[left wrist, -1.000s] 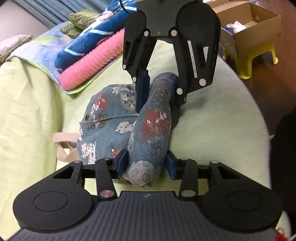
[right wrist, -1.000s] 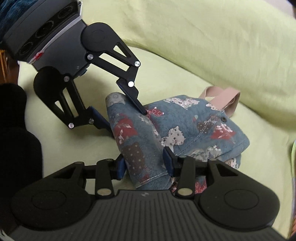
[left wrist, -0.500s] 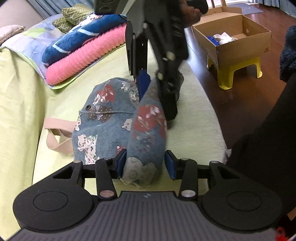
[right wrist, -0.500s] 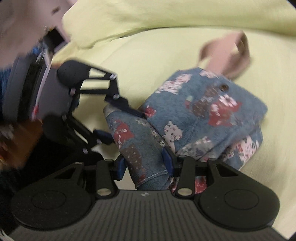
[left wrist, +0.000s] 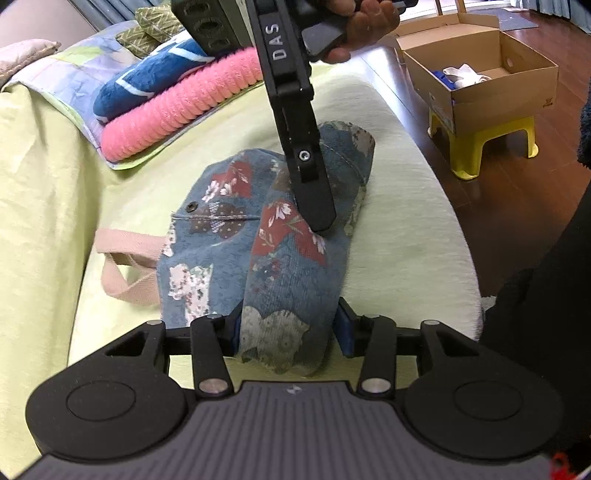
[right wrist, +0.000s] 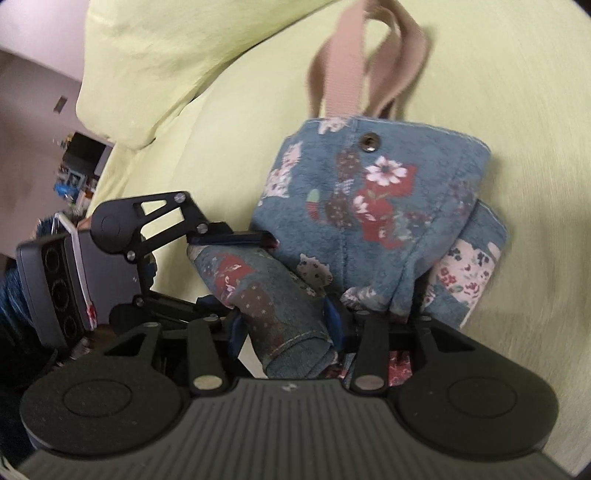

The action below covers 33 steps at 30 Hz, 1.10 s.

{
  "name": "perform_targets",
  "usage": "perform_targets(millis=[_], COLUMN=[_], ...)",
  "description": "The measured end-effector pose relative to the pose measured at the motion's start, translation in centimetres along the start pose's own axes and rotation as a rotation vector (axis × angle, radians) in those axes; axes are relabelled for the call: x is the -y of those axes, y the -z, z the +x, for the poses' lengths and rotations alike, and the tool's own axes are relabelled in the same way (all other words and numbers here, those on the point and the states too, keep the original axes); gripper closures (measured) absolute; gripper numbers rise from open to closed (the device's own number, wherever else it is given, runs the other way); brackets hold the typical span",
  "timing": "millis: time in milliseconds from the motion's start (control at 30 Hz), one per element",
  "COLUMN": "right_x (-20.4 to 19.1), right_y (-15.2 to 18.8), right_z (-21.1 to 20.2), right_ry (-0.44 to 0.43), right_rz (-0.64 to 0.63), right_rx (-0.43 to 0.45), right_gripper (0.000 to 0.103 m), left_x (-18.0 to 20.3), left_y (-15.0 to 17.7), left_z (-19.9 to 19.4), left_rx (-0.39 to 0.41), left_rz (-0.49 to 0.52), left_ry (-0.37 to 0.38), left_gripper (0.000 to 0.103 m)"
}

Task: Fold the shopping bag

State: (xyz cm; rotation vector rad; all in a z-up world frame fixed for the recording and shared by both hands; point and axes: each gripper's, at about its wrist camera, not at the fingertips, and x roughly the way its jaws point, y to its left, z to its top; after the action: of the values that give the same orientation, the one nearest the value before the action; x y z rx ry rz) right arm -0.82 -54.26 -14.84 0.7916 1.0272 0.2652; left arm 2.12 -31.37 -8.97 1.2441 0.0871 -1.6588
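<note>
A: So, the biggest thing under you is the pale green cover (left wrist: 399,206), and your shopping bag (left wrist: 207,258) lies on it, already doubled over, with its raised fold standing up along the side nearest the cover's edge.

B: Where is each claw?

A: Your left gripper (left wrist: 288,326) pinches the near end of that raised fold between its blue pads. Your right gripper (right wrist: 282,323) clamps the opposite end of the same fold. In the left wrist view you see the right gripper only side-on, so one black finger (left wrist: 314,199) covers the middle of the fold and hides the other finger behind it.

B: What else can't you make out?

A: The hand (left wrist: 365,26) on the right gripper is cut off by the top of the frame. The bag's lowest layer is tucked under the upper flap, and the right wrist view is blurred toward the pink handles (right wrist: 369,70), so their ends are unclear.

B: And room?

A: The cover drops off just beside the fold on your right, toward the wooden floor (left wrist: 491,206), the yellow stool (left wrist: 480,136) and the cardboard box (left wrist: 491,85). On the other side there is bare cover beyond the handles, then folded towels (left wrist: 177,107) well apart at the back.

B: The smallest detail?

A: A metal snap (right wrist: 368,142) sits near the bag's top hem.
</note>
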Motion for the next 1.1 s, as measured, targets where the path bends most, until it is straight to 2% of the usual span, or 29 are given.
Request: perform_targets(millis=[200,267,333,400,467,567,733,833,1000,1033,1100], right_x=[1.3,1.7,2.0,2.1,2.2,2.4,2.8,2.8,2.5,2.0,0.7], right_y=[0.4,0.3,0.2,0.0,-0.3,-0.5,-0.6,-0.5,-0.2,0.1,0.8], right_z=[0.6,0.8,1.0,1.1,0.7,0.7,0.9,0.9,0.8,0.5,-0.1], right_ry=[-0.049,-0.059,-0.067,-0.074,-0.078,-0.077,-0.087,-0.081,-0.066,-0.039,0.022], right_rz=[0.070,0.089,0.105,0.117,0.129,0.154,0.195,0.210,0.230,0.217,0.185], right_rx=[0.003,0.004,-0.003,-0.012,-0.022,-0.027,-0.018,0.014,0.073,0.114,0.197], right_gripper=[0.064,0.064,0.064,0.064,0.064,0.064,0.065,0.066,0.066,0.065,0.064], left_x=[0.2,0.3,0.2,0.3,0.3,-0.2,-1.3,-2.1,-2.7,-2.6,-2.5], left_y=[0.1,0.2,-0.1,-0.7,-1.2,-2.0,-2.2,-2.0,-2.1,-2.2,-2.3], left_z=[-2.6,-4.0,-5.1,-5.5,-5.0,-4.1,-3.2,-2.7,-2.1,-2.0,-1.7], left_rx=[-0.028,-0.028,-0.008,0.014,0.018,0.047,0.036,0.027,0.009,0.004,-0.007], left_rz=[0.029,0.042,0.040,0.040,0.044,-0.001,-0.058,-0.118,-0.156,-0.154,-0.152], left_ry=[-0.071,-0.101,-0.118,-0.120,-0.125,-0.100,-0.087,-0.079,-0.081,-0.089,-0.101], left_gripper=[0.051,0.057,0.077,0.079,0.087,0.088,0.087,0.089,0.099,0.103,0.103])
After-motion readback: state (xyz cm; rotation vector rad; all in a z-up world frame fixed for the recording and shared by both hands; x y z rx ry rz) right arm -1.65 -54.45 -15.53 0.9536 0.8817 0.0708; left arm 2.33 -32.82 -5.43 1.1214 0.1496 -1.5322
